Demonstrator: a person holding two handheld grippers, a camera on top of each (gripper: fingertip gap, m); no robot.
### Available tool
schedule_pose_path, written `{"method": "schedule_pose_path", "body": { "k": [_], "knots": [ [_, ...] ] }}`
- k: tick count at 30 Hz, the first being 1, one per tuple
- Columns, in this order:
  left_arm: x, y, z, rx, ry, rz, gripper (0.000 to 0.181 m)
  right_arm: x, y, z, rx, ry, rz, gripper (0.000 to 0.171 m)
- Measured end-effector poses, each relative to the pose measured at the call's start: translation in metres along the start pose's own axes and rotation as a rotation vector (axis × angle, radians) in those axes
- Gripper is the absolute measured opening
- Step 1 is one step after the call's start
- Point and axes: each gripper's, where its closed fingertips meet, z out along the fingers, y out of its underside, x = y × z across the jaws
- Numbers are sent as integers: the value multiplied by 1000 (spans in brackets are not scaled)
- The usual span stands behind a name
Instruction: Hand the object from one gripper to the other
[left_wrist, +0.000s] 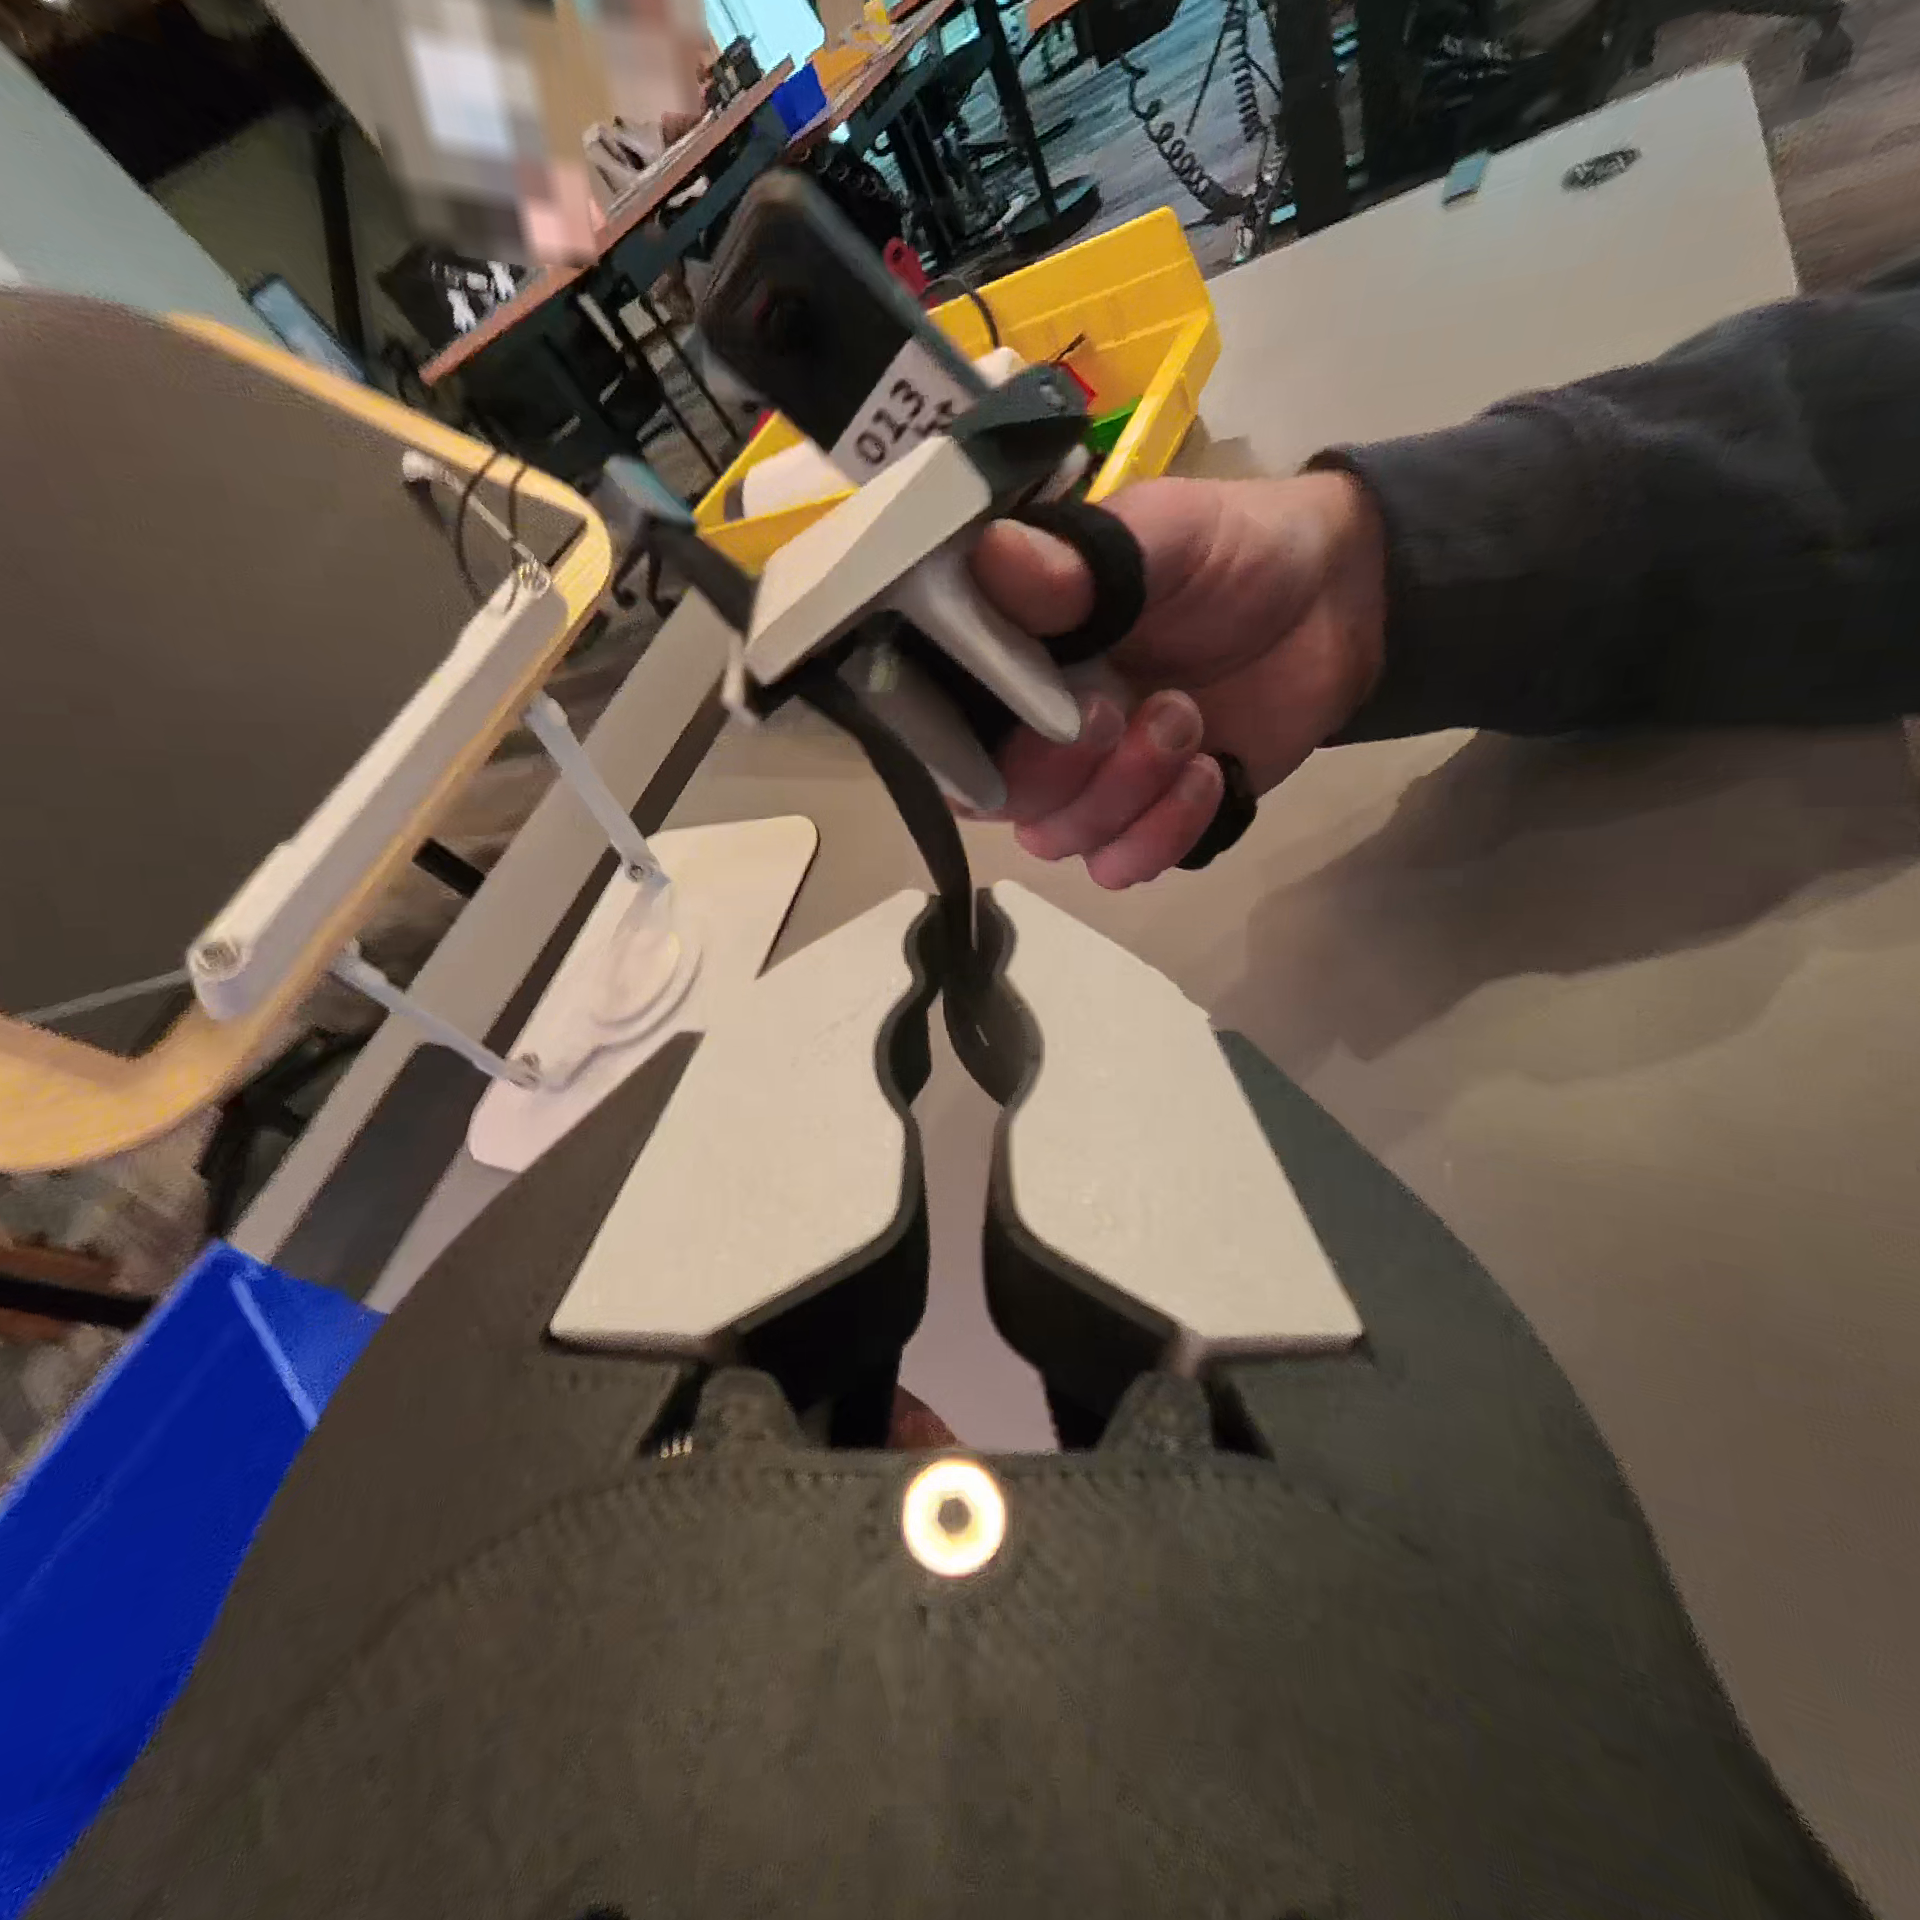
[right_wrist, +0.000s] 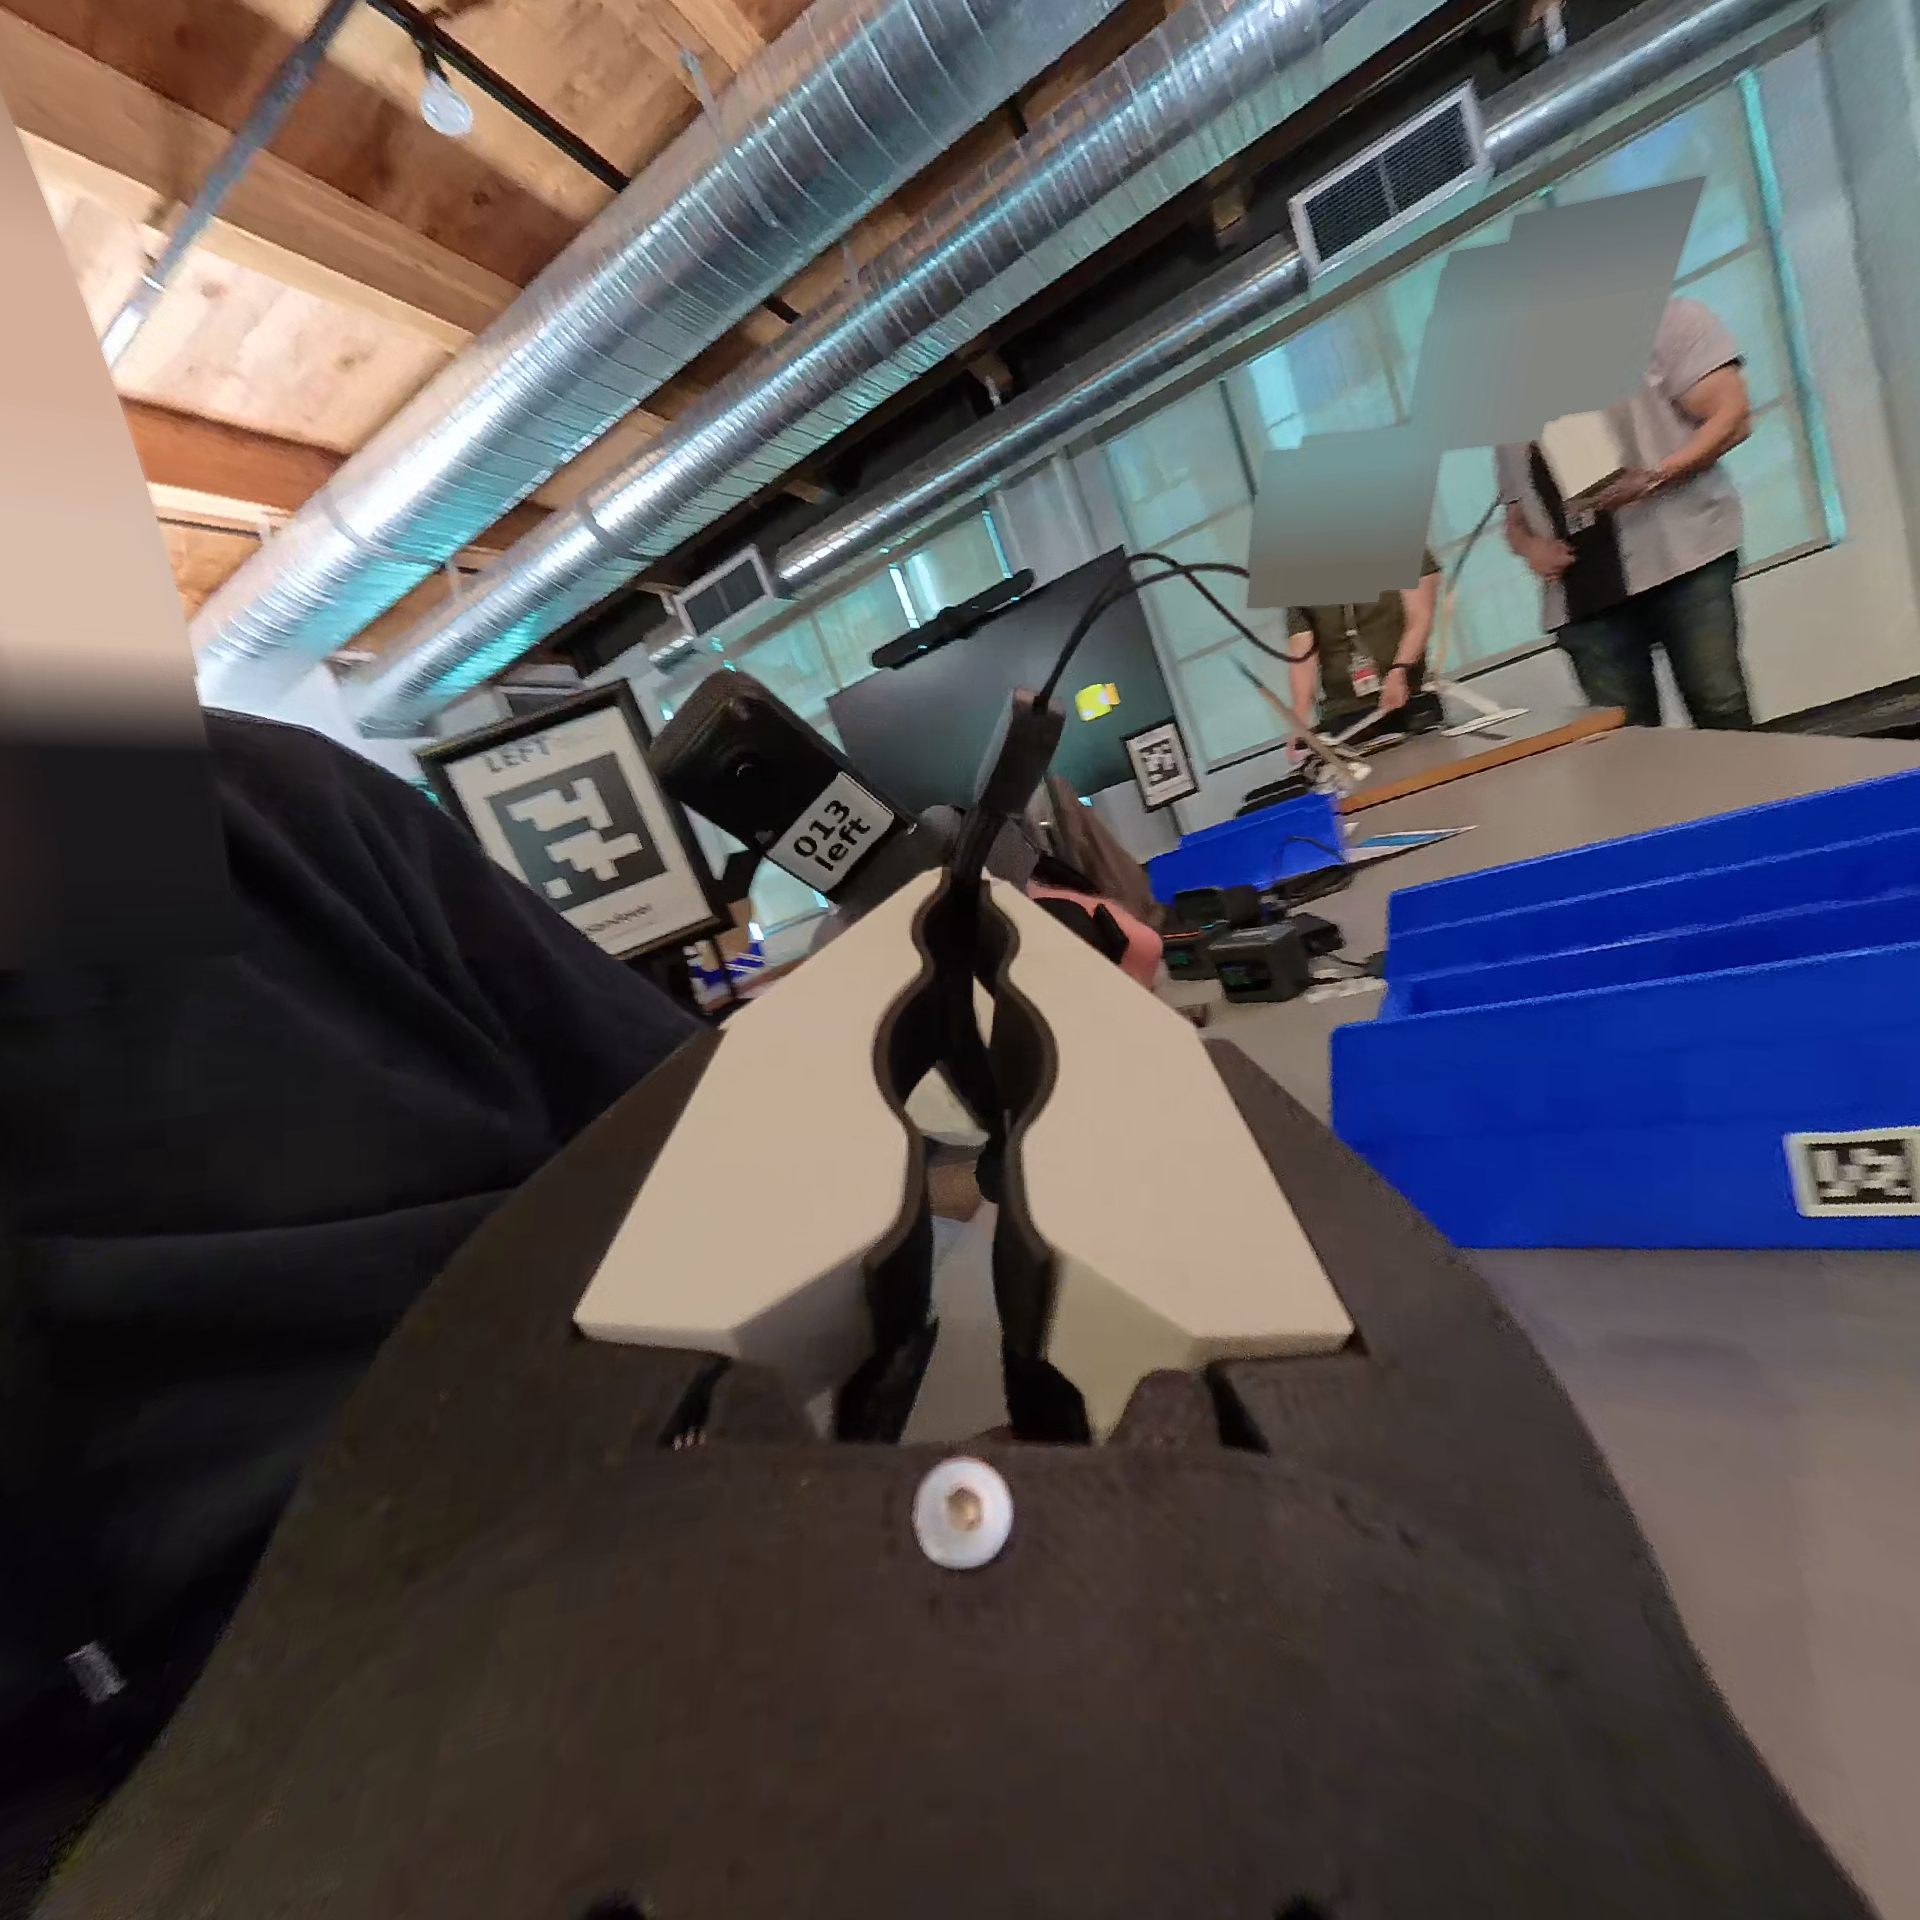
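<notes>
in the left wrist view, the left gripper (left_wrist: 961, 997) has its jaws drawn close together around a narrow black strap-like object (left_wrist: 940, 831), which curves up from between the grey fingers (left_wrist: 790, 1122) toward the right gripper (left_wrist: 727, 623), held by a hand (left_wrist: 1195, 665) in a dark sleeve above the grey table (left_wrist: 1558, 1039). the far end of the object passes under that gripper's pale body, and this view does not show whether its jaws are on it. a yellow bin (left_wrist: 1122, 332) sits farther back on the table, a blue bin (left_wrist: 156, 1455) at the near left edge, and a tablet-like board on a white stand (left_wrist: 634, 966) leans just left of the fingers. in the right wrist view, the right gripper (right_wrist: 961, 977) also shows its jaws nearly together, with the same black object (right_wrist: 961, 1023) pinched in the scalloped gap, while the left gripper (right_wrist: 831, 821) lies straight ahead, its camera facing back. blue bins (right_wrist: 1621, 1060) stand on the table to the right, and people stand in the far background. judged from both views, the object is in the air between the two grippers and appears gripped by both at once, so the handover looks to be at its midpoint: the receiving grip seems made, and one gripper has yet to let go and draw away. which gripper is the giver cannot be told from these pictures.
</notes>
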Motion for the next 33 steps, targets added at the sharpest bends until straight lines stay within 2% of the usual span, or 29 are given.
{"method": "schedule_pose_path", "body": {
  "k": [2, 4, 6, 10, 12, 15, 18, 22, 24, 26, 29, 33],
  "knots": [
    [-5, 6, -1, -49, 5, -74, 26, 5, -4, -3, -2, 65, -81, 0],
    [-14, 8, -6, -85, -30, -124, 37, 7, -11, -8, 7, 122, -169, 0],
    [-16, 0, -13, -50, -6, -234, 38, 7, -18, -12, 19, 168, -253, 0],
    [-1, -22, -18, 76, 144, -467, 37, 5, -17, -11, -44, 229, -411, 0],
    [-4, -26, -20, 118, 131, -485, 38, 7, -9, -8, -98, 238, -432, 0],
    [-25, -35, -27, 142, 19, -430, 40, 10, 0, -5, -161, 250, -460, 0],
    [-37, -56, -32, 119, -94, -173, 38, 13, 13, -1, -241, 256, -467, 0],
    [-15, -86, -20, 7, -95, 422, 34, 19, 32, 3, -316, 225, -352, 0],
    [-4, -82, -10, -100, -49, 726, 35, 16, 37, 4, -311, 170, -251, 0],
    [-2, -73, -7, -181, 13, 932, 37, 14, 41, 3, -319, 138, -186, 0],
    [-16, -53, -9, -323, 67, 1184, 41, 13, 46, 3, -341, 120, -137, 0],
    [-29, -37, -5, -397, 79, 1397, 41, 5, 52, 8, -346, 62, -78, 0]
  ]
}}
